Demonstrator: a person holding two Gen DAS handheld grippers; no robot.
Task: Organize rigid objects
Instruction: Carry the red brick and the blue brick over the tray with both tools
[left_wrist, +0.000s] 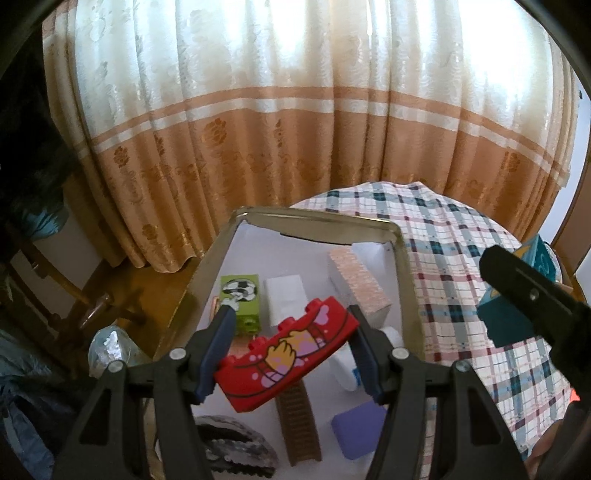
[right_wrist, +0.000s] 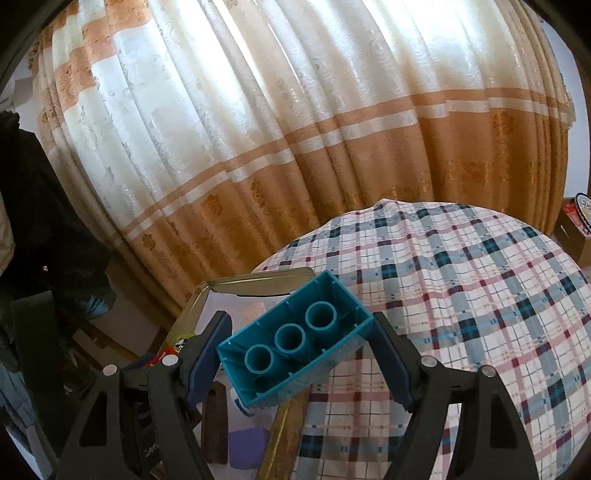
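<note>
Left gripper (left_wrist: 291, 354) clamped on a red toy brick (left_wrist: 286, 356), one blue pad at each short end, brick tilted with its studs facing up and away and a cartoon print on its near face. Held above an open metal tin (left_wrist: 404, 266) with a white floor. Inside the tin: a green block (left_wrist: 242, 299) with a football print at the far left, a white block (left_wrist: 286, 301) just beside it, a pale pink studded piece (left_wrist: 360, 280) along the far right wall, a brown ridged strip (left_wrist: 299, 424) running toward the camera, a purple block (left_wrist: 356, 430) near the front right, and a white bottle-like item (left_wrist: 345, 363) partly hidden behind the right finger. Tin resting on a surface covered by a plaid cloth (left_wrist: 461, 258), with an orange-and-cream curtain (left_wrist: 295, 110) behind.

Right gripper (right_wrist: 299, 354) closed on a teal brick (right_wrist: 295, 347), pads pressing its two short ends, hollow underside with three round tubes turned toward the camera. Brick hanging over the near right corner of the tin (right_wrist: 258, 278), partly above the plaid cloth (right_wrist: 461, 295). Below it, in the right wrist view, the brown strip (right_wrist: 216, 421) and the purple block (right_wrist: 246, 448) on the tin floor. From the left wrist view, the right gripper's dark arm visible at the right edge with the teal brick (left_wrist: 506, 321) under it.
</note>
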